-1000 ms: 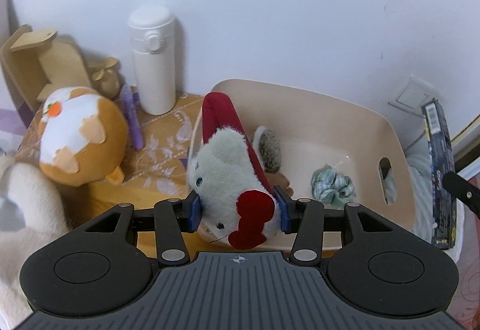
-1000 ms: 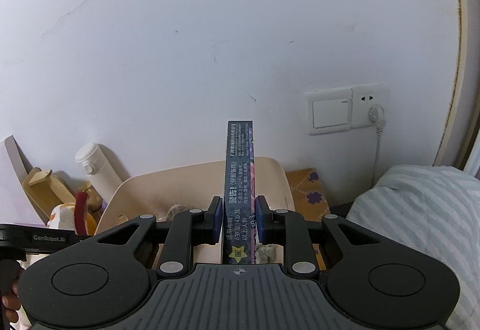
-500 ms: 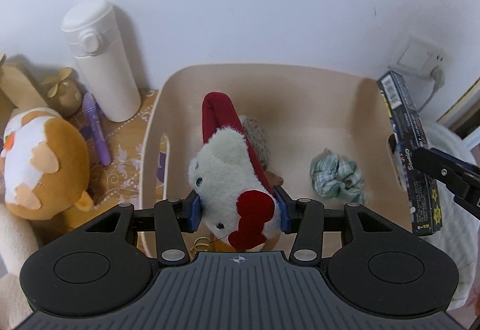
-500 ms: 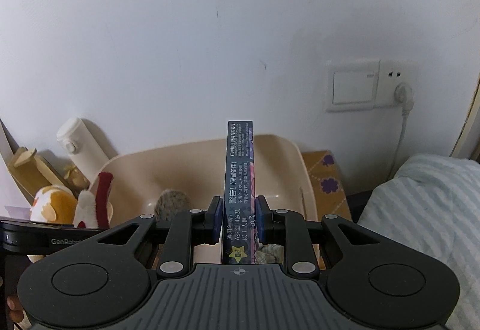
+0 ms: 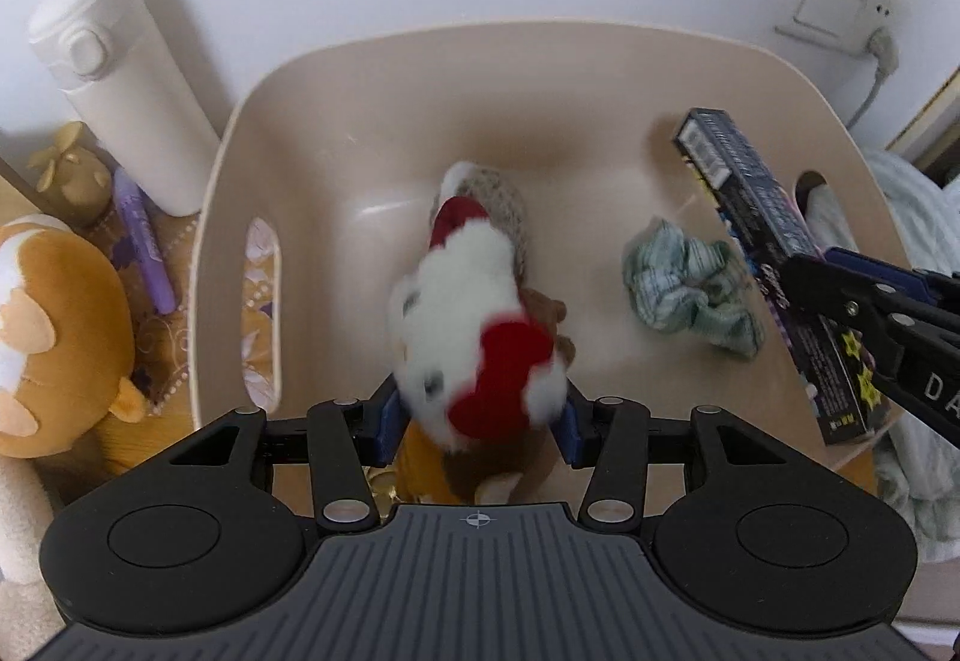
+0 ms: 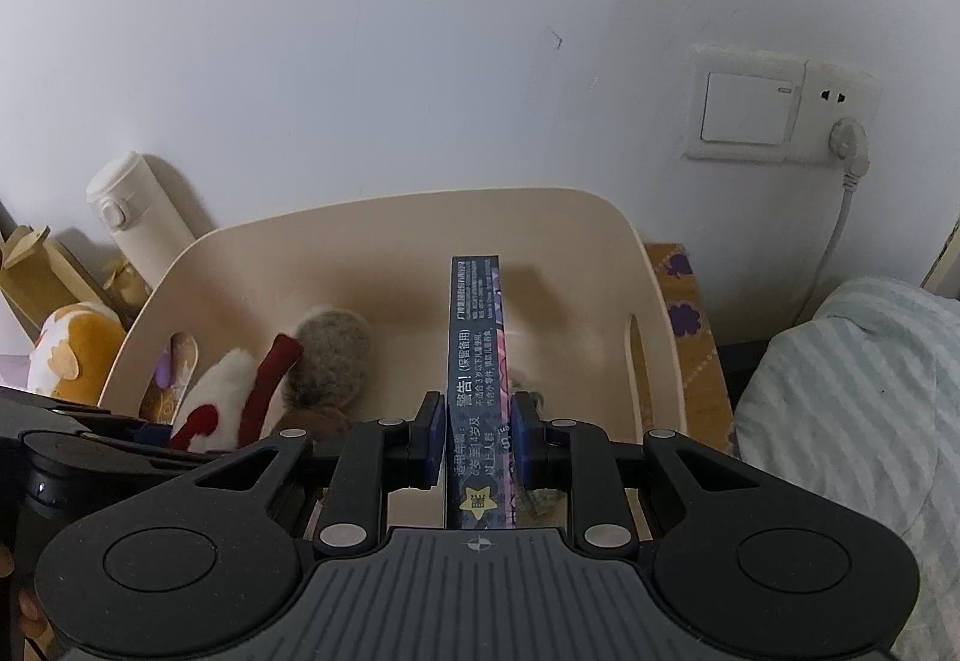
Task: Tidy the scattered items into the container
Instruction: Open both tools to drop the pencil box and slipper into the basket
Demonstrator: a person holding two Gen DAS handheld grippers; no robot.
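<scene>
Plush toy (image 5: 474,337) is soft and light (squashes easily), gripped mid-body by left fingers (image 5: 384,415); right fingers (image 6: 435,439) clamp the stiff box (image 6: 477,361) above the container (image 5: 540,42).

Soft even light, fisheye warp, motion blur

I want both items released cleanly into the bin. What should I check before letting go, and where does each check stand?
1. Left claw over the beige bin: ok.
2. White and red plush toy between its pads: ok, though blurred.
3. Right claw shut on the dark box: ok.
4. Box over the bin's inside: ok, near the right wall.
5. Landing spots free: not ok; a grey furry toy lies under the plush, a green scrunchie beside the box.
6. Height above the bin floor: cannot tell.
</scene>
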